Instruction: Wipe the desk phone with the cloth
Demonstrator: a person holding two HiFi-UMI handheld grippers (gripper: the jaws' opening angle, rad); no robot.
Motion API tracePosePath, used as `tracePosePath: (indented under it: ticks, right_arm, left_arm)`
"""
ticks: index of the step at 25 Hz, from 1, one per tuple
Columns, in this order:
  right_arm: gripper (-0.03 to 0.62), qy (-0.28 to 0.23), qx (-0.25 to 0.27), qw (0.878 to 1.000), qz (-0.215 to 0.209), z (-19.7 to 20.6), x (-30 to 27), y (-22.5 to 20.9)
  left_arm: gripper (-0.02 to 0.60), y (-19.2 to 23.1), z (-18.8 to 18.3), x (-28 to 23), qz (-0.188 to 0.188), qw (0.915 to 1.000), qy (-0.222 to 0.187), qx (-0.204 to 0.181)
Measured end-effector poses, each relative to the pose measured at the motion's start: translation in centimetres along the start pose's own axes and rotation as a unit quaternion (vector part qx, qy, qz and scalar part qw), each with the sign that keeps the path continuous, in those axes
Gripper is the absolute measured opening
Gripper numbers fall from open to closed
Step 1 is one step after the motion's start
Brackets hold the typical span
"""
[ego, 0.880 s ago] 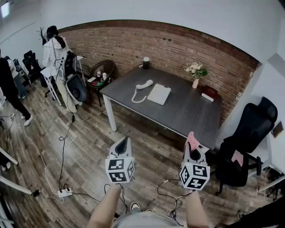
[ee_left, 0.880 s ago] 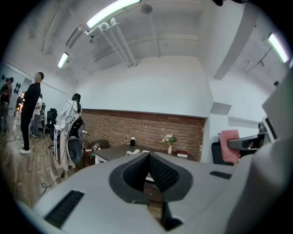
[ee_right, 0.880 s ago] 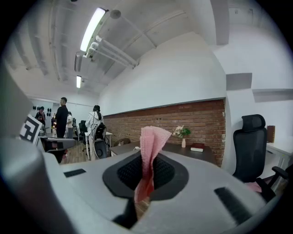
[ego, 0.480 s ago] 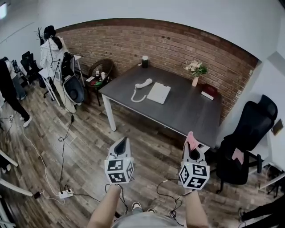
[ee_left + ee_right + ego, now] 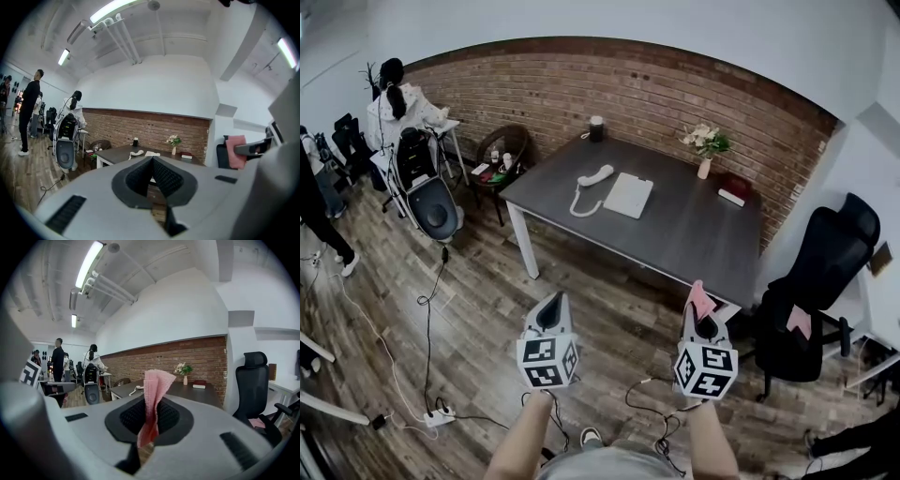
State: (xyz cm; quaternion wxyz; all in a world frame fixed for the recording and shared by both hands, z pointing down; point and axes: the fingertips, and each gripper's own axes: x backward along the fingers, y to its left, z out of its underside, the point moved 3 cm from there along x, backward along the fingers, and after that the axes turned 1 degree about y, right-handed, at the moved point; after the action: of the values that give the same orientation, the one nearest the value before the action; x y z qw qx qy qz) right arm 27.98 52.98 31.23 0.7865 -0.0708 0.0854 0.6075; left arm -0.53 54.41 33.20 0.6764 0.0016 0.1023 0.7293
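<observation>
The white desk phone (image 5: pixel 630 195) lies on the dark table (image 5: pixel 694 246) against the brick wall, with its handset (image 5: pixel 594 175) off to the left on a curly cord. My right gripper (image 5: pixel 697 305) is shut on a pink cloth (image 5: pixel 702 299), whose folded end sticks up between the jaws (image 5: pixel 154 389). My left gripper (image 5: pixel 551 309) is shut with nothing in it (image 5: pixel 151 177). Both grippers hang over the wood floor, well short of the table's near edge. The table and phone (image 5: pixel 151 153) show small and far in both gripper views.
A black office chair (image 5: pixel 820 292) stands right of the table. On the table are a flower vase (image 5: pixel 704 166), a dark red book (image 5: pixel 733 190) and a black cylinder (image 5: pixel 595 128). Cables and a power strip (image 5: pixel 437 415) lie on the floor. People and chairs (image 5: pixel 422 192) are at left.
The whole view has shifted slightly: the table and phone sit a little more to the left and lower, and the grippers appear lower. Both grippers keep the same hold.
</observation>
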Motion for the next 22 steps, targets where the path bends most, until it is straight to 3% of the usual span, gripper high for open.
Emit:
tracePosePath:
  ticks: [13, 22]
  right_arm:
    - [0.021, 0.034, -0.01, 0.999, 0.001, 1.3, -2.1, 0.0]
    - [0.021, 0.037, -0.001, 0.999, 0.003, 0.4, -7.8, -1.6]
  left_arm:
    - [0.005, 1.0, 1.3, -1.4, 0.001, 0.9998, 0.018, 0.0]
    - [0.005, 1.5, 0.6, -7.3, -0.001, 0.9998, 0.018, -0.001]
